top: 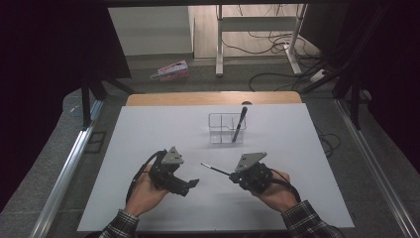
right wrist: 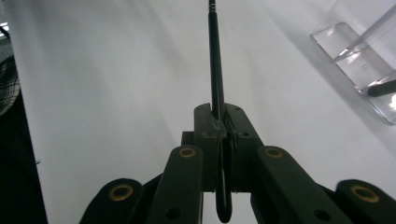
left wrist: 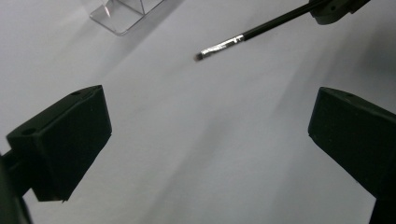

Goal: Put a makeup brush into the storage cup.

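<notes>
A thin black brush [top: 213, 169] with a silver ferrule sticks out level to the left from my right gripper [top: 232, 174], which is shut on its handle [right wrist: 215, 56]. In the right gripper view the jaws press together around the shaft. My left gripper [top: 190, 184] sits to the left of the brush tip, open, its jaws wide apart over bare white table [left wrist: 210, 135]. The brush tip [left wrist: 219, 46] hangs ahead of it, untouched. A clear plastic holder [top: 221, 128] stands farther back at the middle, and a black pen-like stick [top: 239, 125] leans in its right compartment.
The white tabletop [top: 148, 139] has a wooden strip along its far edge [top: 213, 98]. On the floor beyond lie a pink box [top: 171, 71], a desk frame [top: 257, 29] and cables. Metal rails run along both sides of the table.
</notes>
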The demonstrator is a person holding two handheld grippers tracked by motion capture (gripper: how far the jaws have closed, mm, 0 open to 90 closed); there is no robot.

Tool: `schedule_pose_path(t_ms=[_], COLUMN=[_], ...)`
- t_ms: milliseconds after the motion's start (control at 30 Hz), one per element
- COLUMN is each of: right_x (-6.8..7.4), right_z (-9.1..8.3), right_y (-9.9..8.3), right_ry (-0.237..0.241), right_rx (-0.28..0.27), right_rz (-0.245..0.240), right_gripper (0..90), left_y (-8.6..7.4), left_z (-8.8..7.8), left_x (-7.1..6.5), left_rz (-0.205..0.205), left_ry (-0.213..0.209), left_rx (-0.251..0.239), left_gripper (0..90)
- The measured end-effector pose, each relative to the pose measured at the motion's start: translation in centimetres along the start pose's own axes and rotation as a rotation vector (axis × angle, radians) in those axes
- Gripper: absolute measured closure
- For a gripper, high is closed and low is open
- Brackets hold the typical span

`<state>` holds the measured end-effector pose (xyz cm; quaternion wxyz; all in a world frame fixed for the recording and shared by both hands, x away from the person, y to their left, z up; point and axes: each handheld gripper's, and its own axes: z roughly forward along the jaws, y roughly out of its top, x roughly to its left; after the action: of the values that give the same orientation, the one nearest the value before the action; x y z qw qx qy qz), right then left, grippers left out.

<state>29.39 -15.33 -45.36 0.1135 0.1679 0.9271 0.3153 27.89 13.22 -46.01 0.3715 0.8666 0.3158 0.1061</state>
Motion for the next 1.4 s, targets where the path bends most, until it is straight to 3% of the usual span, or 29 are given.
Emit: schedule_pose_path(t_ms=[300,433,867,1267,1400], right_x=[0.2,0.2,1.1,2.7,3.2], right_z=[-0.5,-0.8,-1.0,-0.8,-0.5], right_y=[-0.2,-0.3,-0.1,0.1,0.1], right_ry=[-0.052,-0.073,-0.105,-0.134,-0.145], right_rx=[-0.059,-0.087,-0.202,-0.32,-0.34], right_rz=[0.041,0.044,0.083,0.105,0.11], right_gripper=[84.2,84.2,84.2,84.2,84.2], left_y=[-0.7,-0.8,-0.1,0.8,1.1], left_z=[0.2,0.2,0.5,0.2,0.4], left_x=[0.6,0.7,0.9,0.9,0.5], left_rz=[-0.13,-0.189,-0.356,-0.419,-0.423], left_ry=[-0.053,-0.091,-0.233,-0.326,-0.344], left_rx=[-0.066,-0.109,-0.166,-0.239,-0.238], left_gripper=[0.0,0.0,0.8,2.6,5.4])
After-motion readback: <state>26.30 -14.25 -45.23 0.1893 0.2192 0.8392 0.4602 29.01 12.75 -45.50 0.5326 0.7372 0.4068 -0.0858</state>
